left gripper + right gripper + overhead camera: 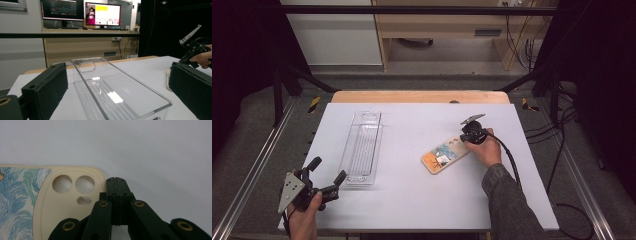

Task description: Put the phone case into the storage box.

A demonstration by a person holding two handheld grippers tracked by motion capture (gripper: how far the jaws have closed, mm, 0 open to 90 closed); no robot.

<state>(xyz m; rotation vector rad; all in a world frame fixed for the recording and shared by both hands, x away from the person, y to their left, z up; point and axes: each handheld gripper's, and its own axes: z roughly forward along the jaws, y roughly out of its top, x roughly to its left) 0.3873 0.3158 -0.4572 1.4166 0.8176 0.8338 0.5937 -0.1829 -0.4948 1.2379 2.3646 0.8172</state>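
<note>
Cream-rimmed painted phone case (pixel 57 195), cut off at the frame's left edge, lies just beside the right gripper (pixel 116 181), jaws pressed together on nothing, while the left gripper (pixel 328 170) gapes empty.

Left claw (pixel 326 172) gapes wide — right claw (pixel 117 181) pressed closed.
</note>
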